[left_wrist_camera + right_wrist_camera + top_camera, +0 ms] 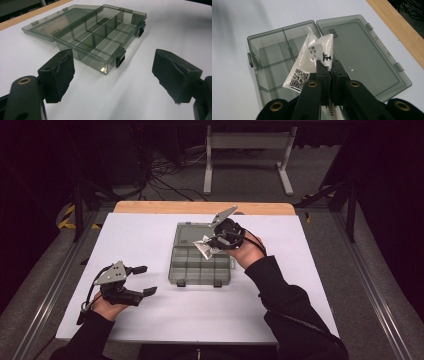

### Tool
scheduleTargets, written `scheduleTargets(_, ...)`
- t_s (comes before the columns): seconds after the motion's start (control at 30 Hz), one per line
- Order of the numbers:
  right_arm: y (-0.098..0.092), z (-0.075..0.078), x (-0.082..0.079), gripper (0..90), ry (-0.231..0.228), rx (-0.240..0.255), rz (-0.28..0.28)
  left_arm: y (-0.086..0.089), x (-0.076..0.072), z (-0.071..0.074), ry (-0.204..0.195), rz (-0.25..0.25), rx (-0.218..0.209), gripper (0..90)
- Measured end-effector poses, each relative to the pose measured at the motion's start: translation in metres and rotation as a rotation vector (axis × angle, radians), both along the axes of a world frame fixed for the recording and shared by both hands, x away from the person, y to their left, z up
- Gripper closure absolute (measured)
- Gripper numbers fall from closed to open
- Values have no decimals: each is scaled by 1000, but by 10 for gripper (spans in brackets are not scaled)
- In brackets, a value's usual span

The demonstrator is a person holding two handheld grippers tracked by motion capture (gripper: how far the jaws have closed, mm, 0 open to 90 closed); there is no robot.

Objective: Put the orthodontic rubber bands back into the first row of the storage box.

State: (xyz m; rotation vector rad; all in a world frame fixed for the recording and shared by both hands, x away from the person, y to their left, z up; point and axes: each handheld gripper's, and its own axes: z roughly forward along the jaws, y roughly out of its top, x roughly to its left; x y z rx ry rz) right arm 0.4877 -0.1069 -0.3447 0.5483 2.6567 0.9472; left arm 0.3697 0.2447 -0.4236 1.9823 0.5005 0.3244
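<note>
A smoky clear plastic organizer box [199, 265] lies open in the middle of the white table, its lid [191, 233] folded flat toward the far side. My right gripper [216, 240] hovers over the box's far right part, shut on a small white plastic bag [205, 248]. In the right gripper view the bag [308, 58], printed with a QR code and black characters, hangs from the pressed-together jaws of that gripper [331, 68] above the divided box [274, 50]. My left gripper [145, 280] rests open near the table's front left, and the box [100, 37] lies beyond its wide-apart pads [60, 72].
The white table top [150, 320] ends in a wooden strip [200, 208] at the far edge. Beyond it stand a metal frame [245, 155] and loose cables on the floor. Black clasps [120, 59] sit on the box's front wall.
</note>
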Motion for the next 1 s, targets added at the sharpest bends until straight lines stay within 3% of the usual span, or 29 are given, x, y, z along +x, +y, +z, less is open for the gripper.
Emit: scheduleTargets(1.0, 23, -41, 26, 866, 64, -44, 23, 0, -1, 0, 1, 0, -4, 189)
